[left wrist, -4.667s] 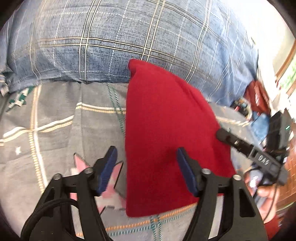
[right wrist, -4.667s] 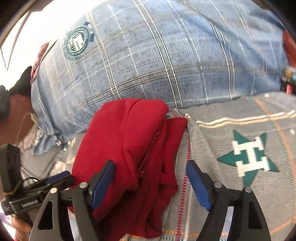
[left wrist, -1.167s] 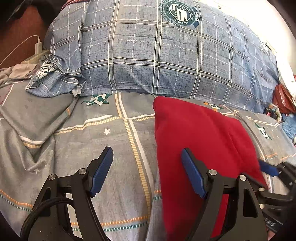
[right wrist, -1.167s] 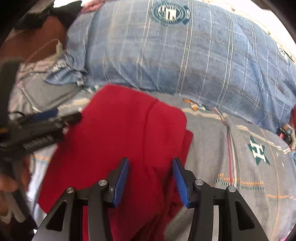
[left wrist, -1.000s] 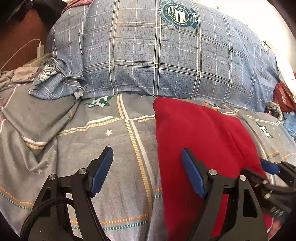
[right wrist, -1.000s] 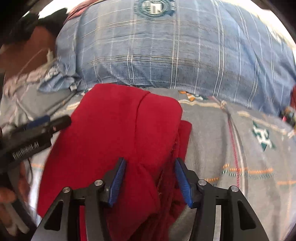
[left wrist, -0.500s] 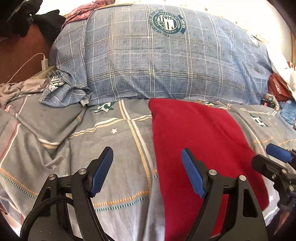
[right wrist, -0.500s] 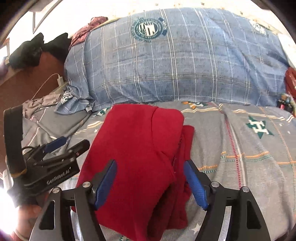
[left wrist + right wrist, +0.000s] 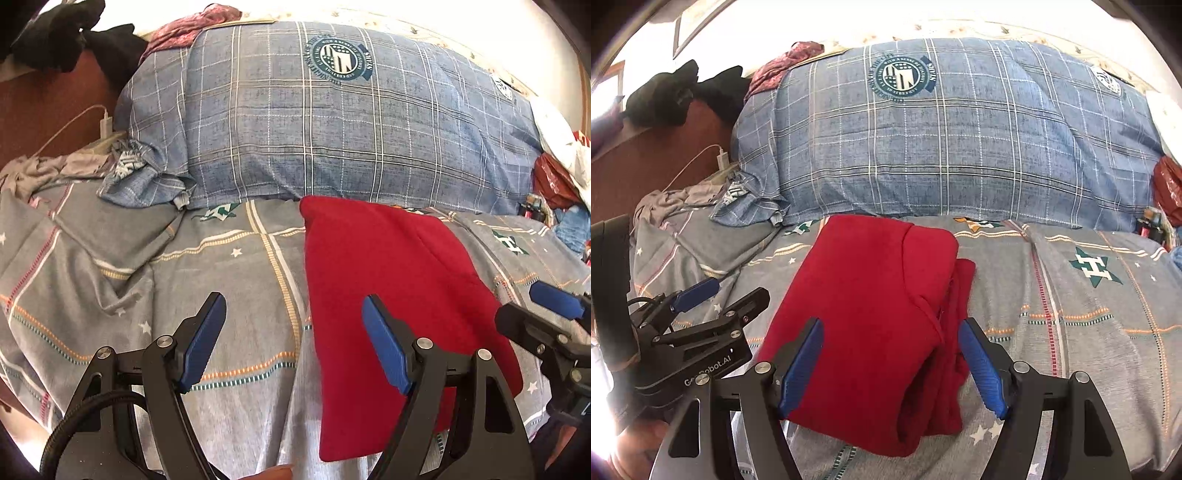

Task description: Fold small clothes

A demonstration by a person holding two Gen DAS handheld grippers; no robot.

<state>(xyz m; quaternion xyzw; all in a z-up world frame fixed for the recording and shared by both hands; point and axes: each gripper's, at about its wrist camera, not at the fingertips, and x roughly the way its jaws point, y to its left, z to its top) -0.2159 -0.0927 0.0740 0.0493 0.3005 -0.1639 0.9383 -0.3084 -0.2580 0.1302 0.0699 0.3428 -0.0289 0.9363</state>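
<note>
Blue pads [image 9: 799, 363] on the right gripper [image 9: 890, 363] stand wide apart, clear of any cloth, and its jaws have just been opening with nothing pinched between them. The left gripper [image 9: 293, 343] is open too, its 2 blue pads [image 9: 201, 341] hanging over bare bedding with nothing held.

Just beyond the right gripper's fingertips lies the red garment [image 9: 875, 325], folded into a long packet on the grey patterned bedsheet [image 9: 1089, 314]. Its long axis runs away from the cameras, the far end almost touching the blue plaid duvet [image 9: 942, 147], the near end towards the grippers. In the right wrist view a second red layer peeks out along its right edge, with a seam or zip line I cannot make out clearly.

About 1 second ago the right gripper's pads were narrow and sat right at the fabric; now they are spread and the whole packet shows. The garment lies as it did.

In the left wrist view the garment's [image 9: 388, 288] near right corner is hidden behind the left gripper's right finger, and the right gripper [image 9: 546, 314] is cut off at the frame edge. The dark clothing heaped at the far left [image 9: 676, 92] is too shadowed to identify.
</note>
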